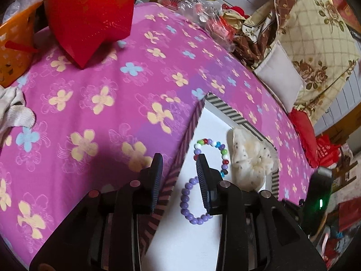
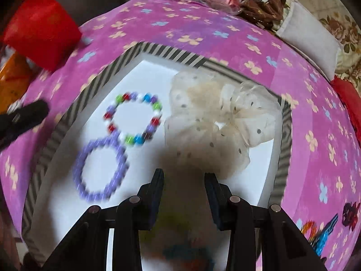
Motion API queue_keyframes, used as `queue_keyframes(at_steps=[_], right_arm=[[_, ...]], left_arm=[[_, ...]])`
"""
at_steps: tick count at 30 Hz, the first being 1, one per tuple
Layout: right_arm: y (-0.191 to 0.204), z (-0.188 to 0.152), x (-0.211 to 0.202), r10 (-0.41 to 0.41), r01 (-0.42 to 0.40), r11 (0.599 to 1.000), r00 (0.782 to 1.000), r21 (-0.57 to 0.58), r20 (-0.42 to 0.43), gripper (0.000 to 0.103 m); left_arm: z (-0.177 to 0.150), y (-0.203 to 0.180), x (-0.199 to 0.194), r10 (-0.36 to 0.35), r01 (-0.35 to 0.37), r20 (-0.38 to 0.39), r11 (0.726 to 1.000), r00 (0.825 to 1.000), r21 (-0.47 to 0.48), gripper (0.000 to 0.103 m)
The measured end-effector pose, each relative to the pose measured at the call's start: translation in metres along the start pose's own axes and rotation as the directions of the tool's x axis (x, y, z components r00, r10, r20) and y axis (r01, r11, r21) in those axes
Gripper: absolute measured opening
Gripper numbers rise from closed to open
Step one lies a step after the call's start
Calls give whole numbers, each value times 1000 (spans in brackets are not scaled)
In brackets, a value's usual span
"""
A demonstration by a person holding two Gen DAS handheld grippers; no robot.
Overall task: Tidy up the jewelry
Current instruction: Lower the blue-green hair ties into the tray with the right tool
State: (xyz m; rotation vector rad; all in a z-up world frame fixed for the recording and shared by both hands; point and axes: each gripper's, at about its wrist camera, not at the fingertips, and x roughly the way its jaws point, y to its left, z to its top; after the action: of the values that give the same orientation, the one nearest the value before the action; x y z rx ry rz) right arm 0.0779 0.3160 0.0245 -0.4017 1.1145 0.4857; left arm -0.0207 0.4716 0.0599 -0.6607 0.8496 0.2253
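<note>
A white tray with a black-and-white striped rim (image 2: pixel 171 53) lies on the pink flowered cloth. In it lie a purple bead bracelet (image 2: pixel 99 169), a multicoloured bead bracelet (image 2: pixel 135 117) and a cream dotted tulle scrunchie (image 2: pixel 216 122). My right gripper (image 2: pixel 183 174) is open and empty, above the tray just short of the scrunchie. My left gripper (image 1: pixel 179 164) is open and empty, straddling the tray's left rim (image 1: pixel 180 151); its right finger covers part of both bracelets (image 1: pixel 194 203). The scrunchie (image 1: pixel 250 158) lies to its right.
A red gift bag (image 1: pixel 90 15) and an orange basket (image 1: pixel 15 45) stand at the far left. A white cloth (image 1: pixel 13 110) lies at the left edge. Clutter and floral cushions (image 1: pixel 315 45) line the far right. Coloured hair clips (image 2: pixel 325 230) lie on the cloth right of the tray.
</note>
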Motion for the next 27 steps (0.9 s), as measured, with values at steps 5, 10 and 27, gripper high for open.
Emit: queue_keyframes(at_steps=[5,10,27], right_arm=[[-3,3,-16,23,-24,999,999,28,31,36],[5,-37,-47,57,-57,997,998,-49,-8,36],[10,-28,-21,52,-52,998,999,-16,7,36]], left_arm=[[0,2,-4,-10,10,5,1000,1000,9,30],[1,6,-6,-19,19,4,1000,1000,-13,30],[-4,-1,-7,-19,19,-2,1000,1000,18,30]])
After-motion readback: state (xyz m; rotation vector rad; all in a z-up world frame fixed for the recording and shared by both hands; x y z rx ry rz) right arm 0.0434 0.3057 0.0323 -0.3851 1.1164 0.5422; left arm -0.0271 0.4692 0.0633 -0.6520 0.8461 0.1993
